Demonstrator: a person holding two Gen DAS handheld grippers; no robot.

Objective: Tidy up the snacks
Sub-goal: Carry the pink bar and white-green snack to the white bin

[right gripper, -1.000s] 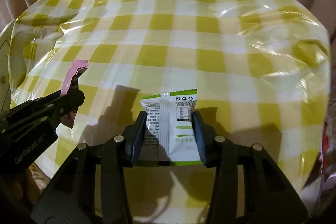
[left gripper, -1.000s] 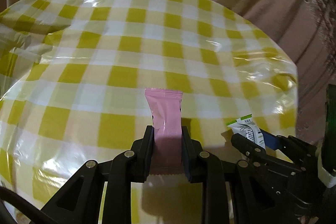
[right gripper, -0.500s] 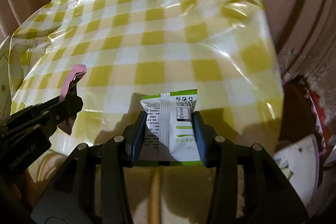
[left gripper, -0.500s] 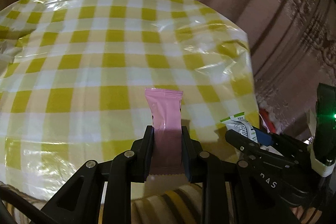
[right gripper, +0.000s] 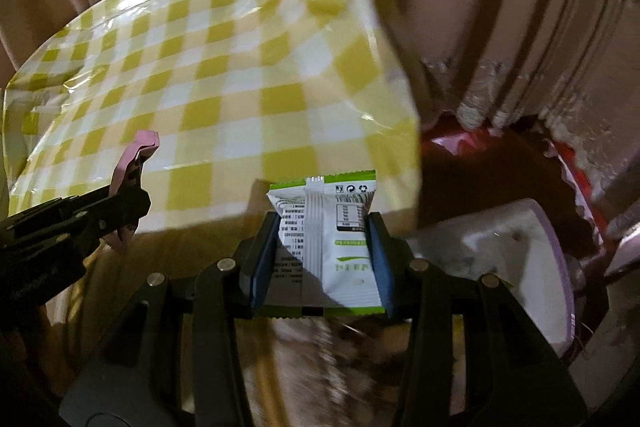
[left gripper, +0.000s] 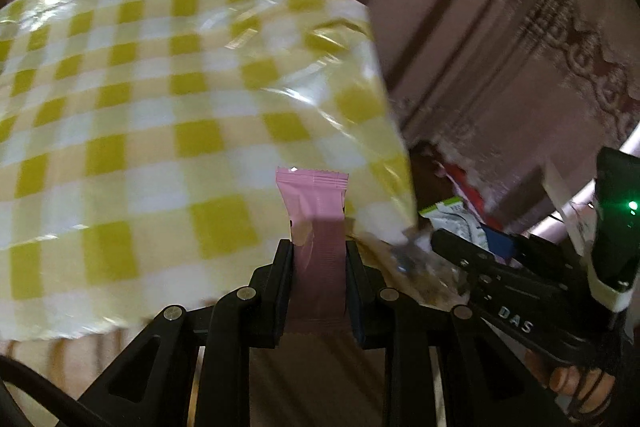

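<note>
Gripping packets — left claw [left gripper: 318,259], right claw [right gripper: 322,259] — level.

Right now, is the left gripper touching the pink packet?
Touching. The left wrist view shows the left gripper with both fingers pressed against the sides of the pink packet, holding it upright.

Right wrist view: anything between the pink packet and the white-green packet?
Nothing lying there: only bare checked cloth and its front edge show between the pink packet, on the left, and the white-green packet.
</note>
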